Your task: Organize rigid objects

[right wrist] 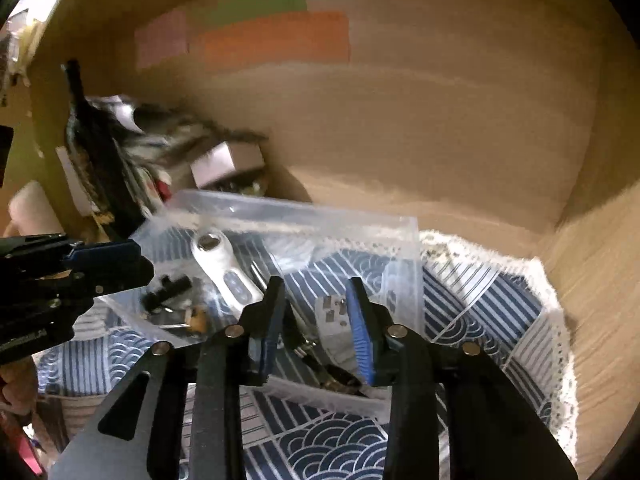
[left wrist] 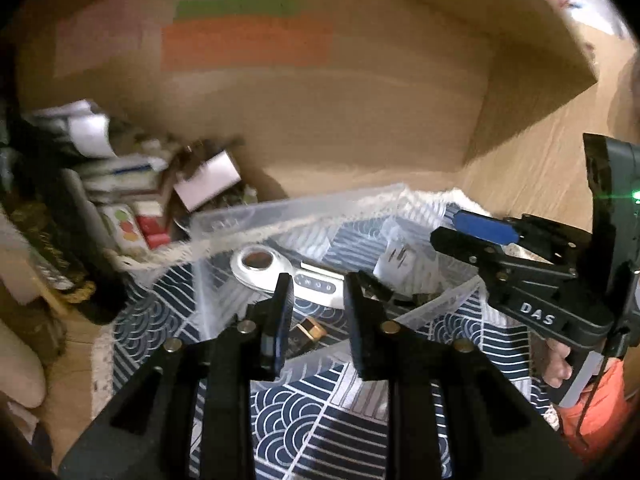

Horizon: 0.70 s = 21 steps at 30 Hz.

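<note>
A clear plastic bin (left wrist: 280, 212) (right wrist: 320, 216) sits on a blue-and-white patterned cloth (left wrist: 320, 420) (right wrist: 500, 304). Inside lie a white device with a ring end (left wrist: 264, 268) (right wrist: 220, 264), a white tag (right wrist: 334, 312), a small brown item (left wrist: 308, 330) and dark metal pieces (right wrist: 166, 290). My left gripper (left wrist: 318, 286) is open and empty over the bin's near wall. My right gripper (right wrist: 316, 288) is open and empty above the bin; it shows at the right of the left wrist view (left wrist: 452, 228).
A large cardboard box (left wrist: 340, 100) (right wrist: 400, 120) stands behind the bin. A pile of small boxes and packets (left wrist: 132, 184) (right wrist: 160, 152) lies at the left. Wooden floor (left wrist: 540, 168) runs to the right.
</note>
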Motion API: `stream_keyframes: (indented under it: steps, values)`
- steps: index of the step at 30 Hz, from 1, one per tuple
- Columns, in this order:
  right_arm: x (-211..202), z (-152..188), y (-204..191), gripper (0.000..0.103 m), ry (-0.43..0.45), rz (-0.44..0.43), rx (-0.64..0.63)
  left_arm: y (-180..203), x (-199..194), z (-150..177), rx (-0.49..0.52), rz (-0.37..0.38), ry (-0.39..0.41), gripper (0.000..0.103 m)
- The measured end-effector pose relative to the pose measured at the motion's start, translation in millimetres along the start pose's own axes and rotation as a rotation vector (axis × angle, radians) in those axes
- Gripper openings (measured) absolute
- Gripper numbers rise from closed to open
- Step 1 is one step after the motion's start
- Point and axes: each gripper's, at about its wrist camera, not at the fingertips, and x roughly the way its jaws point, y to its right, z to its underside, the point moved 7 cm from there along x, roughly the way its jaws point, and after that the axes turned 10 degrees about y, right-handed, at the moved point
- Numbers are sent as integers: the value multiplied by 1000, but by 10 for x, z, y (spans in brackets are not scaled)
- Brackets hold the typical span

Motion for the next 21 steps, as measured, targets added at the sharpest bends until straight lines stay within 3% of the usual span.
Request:
stream_keyframes:
  steps: [7,9,13,15,17,21]
  values:
    - [-699,-237,-131,54,154,-21,3,68,-652,-115,-13,-36,131,44]
    - [-904,-273,-172,66,198,-19,3,103,-830,-129,-8,-52,171,55]
    - [-1239,-299,-251,73,261,-23,8,198,-1149,-132,6,-69,235,66]
    - [-1404,-300,-283,85,295,-22,15,233,-1261,-126,11,-77,260,74]
    - [-1495,-297,-296,87,319,-15,17,278,-1379,-119,15,-83,286,82]
    - [-1680,-279,-323,103,363,17,13,354,-1577,-105,24,-95,332,96]
